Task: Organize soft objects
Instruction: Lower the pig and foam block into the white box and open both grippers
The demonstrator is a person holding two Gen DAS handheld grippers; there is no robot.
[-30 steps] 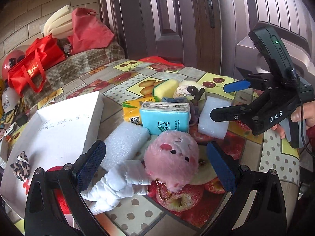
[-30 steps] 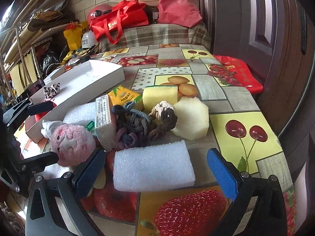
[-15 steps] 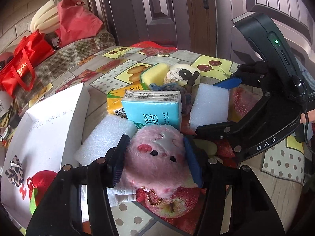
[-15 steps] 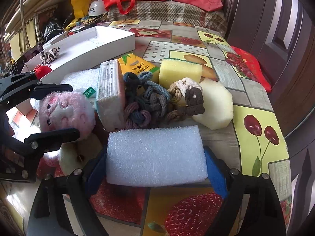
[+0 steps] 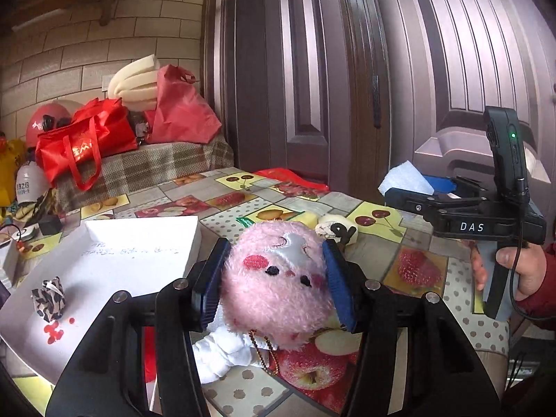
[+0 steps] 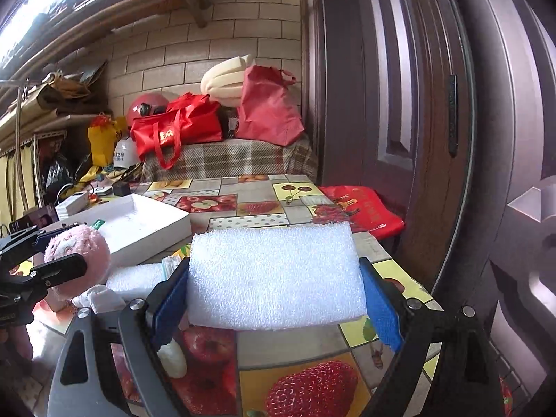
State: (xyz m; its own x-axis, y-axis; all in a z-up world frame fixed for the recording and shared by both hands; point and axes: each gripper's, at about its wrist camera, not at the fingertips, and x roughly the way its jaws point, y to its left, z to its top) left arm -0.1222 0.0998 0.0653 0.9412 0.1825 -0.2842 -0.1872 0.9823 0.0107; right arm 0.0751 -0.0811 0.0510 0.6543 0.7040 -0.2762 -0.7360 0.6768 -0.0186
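A pink plush doll [image 5: 278,292] with a white body hangs above the fruit-patterned table [image 5: 420,271], and my left gripper [image 5: 276,253] is shut on its head, blue pads pressing both sides. The same doll [image 6: 81,246] shows at the left of the right wrist view. A white foam block [image 6: 278,243] is lifted off the table with my right gripper [image 6: 274,271] shut on its two ends. From the left wrist view that gripper [image 5: 417,187] and a corner of the foam [image 5: 405,177] appear at the right, held by a hand in a red sleeve.
A white open box [image 5: 139,239] lies left of the doll with a leopard-print scrunchie [image 5: 48,299] inside. A second foam block [image 6: 135,279] and a knotted cream toy [image 5: 337,231] stay on the table. Red bags [image 6: 173,132] sit on a plaid bench behind; a dark door [image 6: 434,121] stands right.
Both grippers closed, the left on the doll's head and the right on the foam block, then rose with them off the table and tipped up toward level.
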